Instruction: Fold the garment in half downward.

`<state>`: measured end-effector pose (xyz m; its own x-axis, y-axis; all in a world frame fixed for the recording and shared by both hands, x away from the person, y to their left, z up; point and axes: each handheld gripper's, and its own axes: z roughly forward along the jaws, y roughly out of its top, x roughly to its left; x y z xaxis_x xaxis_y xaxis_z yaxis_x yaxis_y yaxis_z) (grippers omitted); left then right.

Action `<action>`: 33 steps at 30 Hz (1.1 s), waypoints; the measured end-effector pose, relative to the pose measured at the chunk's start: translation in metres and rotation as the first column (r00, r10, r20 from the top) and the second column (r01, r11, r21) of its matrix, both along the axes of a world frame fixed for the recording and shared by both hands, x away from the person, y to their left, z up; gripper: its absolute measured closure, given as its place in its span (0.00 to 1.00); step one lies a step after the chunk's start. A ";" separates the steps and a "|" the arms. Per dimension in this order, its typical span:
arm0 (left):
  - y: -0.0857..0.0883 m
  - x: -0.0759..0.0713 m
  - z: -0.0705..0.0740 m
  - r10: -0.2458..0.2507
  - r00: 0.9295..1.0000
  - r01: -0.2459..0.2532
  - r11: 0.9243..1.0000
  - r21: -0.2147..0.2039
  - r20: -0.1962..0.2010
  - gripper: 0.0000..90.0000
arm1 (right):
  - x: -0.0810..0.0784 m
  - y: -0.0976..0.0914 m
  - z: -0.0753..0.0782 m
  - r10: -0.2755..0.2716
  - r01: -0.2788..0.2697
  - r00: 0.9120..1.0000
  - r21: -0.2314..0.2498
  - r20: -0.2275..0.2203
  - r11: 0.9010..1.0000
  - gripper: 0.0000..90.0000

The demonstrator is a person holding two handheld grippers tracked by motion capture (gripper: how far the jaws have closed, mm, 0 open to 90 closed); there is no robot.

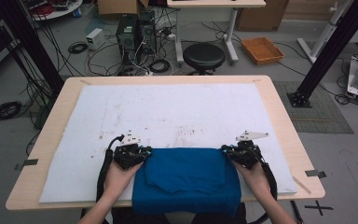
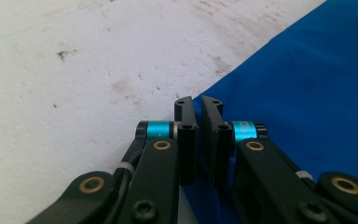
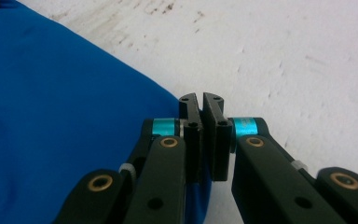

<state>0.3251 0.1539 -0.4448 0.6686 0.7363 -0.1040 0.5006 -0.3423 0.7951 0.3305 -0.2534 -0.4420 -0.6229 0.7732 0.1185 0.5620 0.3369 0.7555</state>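
Padding (image 1: pixel 168 112), white and stained, is covering the bench (image 1: pixel 279 112); both hands are lying low, left tool (image 2: pixel 198 105) and right tool (image 3: pixel 200 100) each clenching a corner of the blue cloth (image 1: pixel 186 179).

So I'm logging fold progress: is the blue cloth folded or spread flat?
Folded: the blue cloth lies doubled, an upper layer's ragged edge across the lower, its near edge overhanging the table.

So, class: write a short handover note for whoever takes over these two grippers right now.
Left gripper: shut on the blue cloth at its far left corner.
Right gripper: shut on the far right corner.
Cloth: on the white mat at the near edge, partly folded, front hanging over the table edge.
Done: both corners pinched.
Left: probably the next fold, then release.
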 end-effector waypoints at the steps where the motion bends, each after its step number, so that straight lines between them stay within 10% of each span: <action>1: 0.000 0.002 0.001 -0.002 1.000 0.002 1.000 0.003 0.006 0.94 | 0.001 0.000 0.002 0.001 -0.001 1.000 0.001 0.008 1.000 0.97; 23: -0.005 0.104 0.017 0.034 0.999 -0.037 0.997 0.064 0.040 0.94 | 0.107 0.007 0.024 -0.039 0.040 0.998 -0.025 0.051 0.999 0.97; 28: -0.006 0.107 0.018 0.037 0.997 -0.041 0.996 0.075 0.061 0.91 | 0.109 0.008 0.019 -0.053 0.054 0.998 -0.041 0.043 0.998 0.96; 33: -0.004 0.090 0.030 0.075 0.992 -0.082 0.995 0.056 0.104 0.68 | 0.096 0.009 0.025 -0.075 0.081 0.993 -0.068 0.087 0.994 0.79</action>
